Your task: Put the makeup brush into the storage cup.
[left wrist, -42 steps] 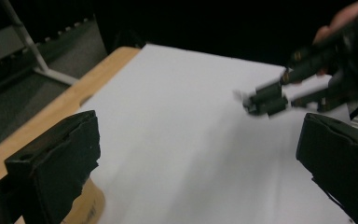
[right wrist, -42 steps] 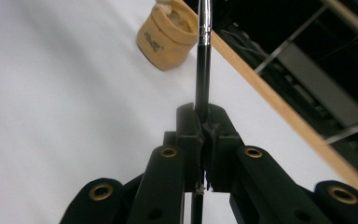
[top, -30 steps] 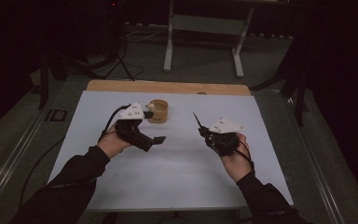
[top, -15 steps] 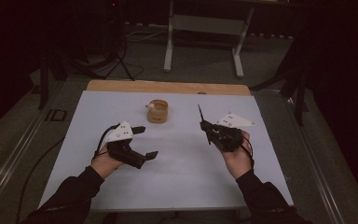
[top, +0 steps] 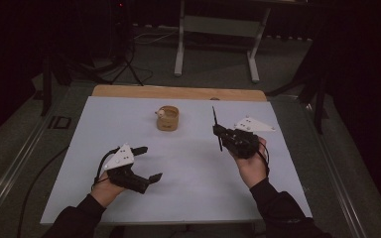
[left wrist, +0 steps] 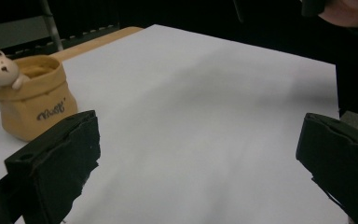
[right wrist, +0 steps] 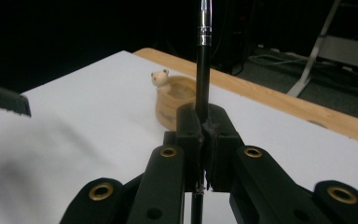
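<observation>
Pinching a slim black pen [right wrist: 203,70] upright with right gripper [top: 220,133]; left gripper [top: 146,163] spread wide, empty, near tan bear-trimmed ceramic cup [top: 167,118].

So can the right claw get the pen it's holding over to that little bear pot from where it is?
Probably yes. The right claw is shut on the pen, and the white table between it and the bear pot is bare; the left claw sits well aside.
</observation>
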A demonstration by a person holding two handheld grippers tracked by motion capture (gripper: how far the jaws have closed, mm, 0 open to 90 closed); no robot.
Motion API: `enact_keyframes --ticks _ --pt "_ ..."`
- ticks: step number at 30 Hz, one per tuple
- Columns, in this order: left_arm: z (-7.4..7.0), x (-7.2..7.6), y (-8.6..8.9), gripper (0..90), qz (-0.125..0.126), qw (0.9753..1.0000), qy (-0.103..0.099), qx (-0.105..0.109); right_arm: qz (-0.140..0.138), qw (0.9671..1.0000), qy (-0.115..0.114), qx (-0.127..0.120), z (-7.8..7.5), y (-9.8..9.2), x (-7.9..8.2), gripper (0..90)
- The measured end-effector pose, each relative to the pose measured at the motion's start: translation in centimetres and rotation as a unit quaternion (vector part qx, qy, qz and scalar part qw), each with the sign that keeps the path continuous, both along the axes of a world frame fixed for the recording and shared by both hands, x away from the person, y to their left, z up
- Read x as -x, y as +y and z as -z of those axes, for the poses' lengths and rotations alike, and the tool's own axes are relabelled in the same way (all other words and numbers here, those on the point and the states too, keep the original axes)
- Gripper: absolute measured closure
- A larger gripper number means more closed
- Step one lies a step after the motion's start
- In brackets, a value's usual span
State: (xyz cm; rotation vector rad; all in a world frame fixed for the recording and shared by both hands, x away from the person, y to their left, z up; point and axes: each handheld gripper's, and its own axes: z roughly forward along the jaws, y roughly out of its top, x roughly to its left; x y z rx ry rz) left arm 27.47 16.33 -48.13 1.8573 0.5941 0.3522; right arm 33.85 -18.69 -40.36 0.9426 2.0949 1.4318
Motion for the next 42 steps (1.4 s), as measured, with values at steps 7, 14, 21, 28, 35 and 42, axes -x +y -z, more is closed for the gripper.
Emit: enact_keyframes --ticks 7,14,21,28,35,42 --pt "1.1 0.3 0.4 0.0 -0.007 1.0000 0.003 0.005 0.000 0.9996 -0.010 -0.028 0.0 0.0 0.2 85.7" --pt "1.7 0.3 0.8 0.0 -0.010 0.9999 0.002 0.012 0.000 0.9996 -0.011 -0.024 0.0 0.5 -0.1 85.7" --pt "2.2 -0.1 1.3 0.0 -0.019 0.9994 0.010 0.026 0.000 0.9995 -0.018 -0.025 -0.4 0.9 -0.5 85.7" --pt "2.5 -0.2 1.2 0.0 -0.019 0.9992 0.019 0.030 0.003 0.9991 -0.018 -0.038 -1.0 1.3 -1.2 85.7" --pt "2.6 -0.3 1.1 0.0 -0.013 0.9989 0.029 0.034 -0.004 0.9988 -0.029 -0.038 -1.8 2.3 -1.8 85.7" --pt "2.6 -0.2 1.1 0.0 -0.016 0.9990 0.027 0.033 -0.012 0.9980 -0.043 -0.045 -2.8 3.3 -2.9 85.7"
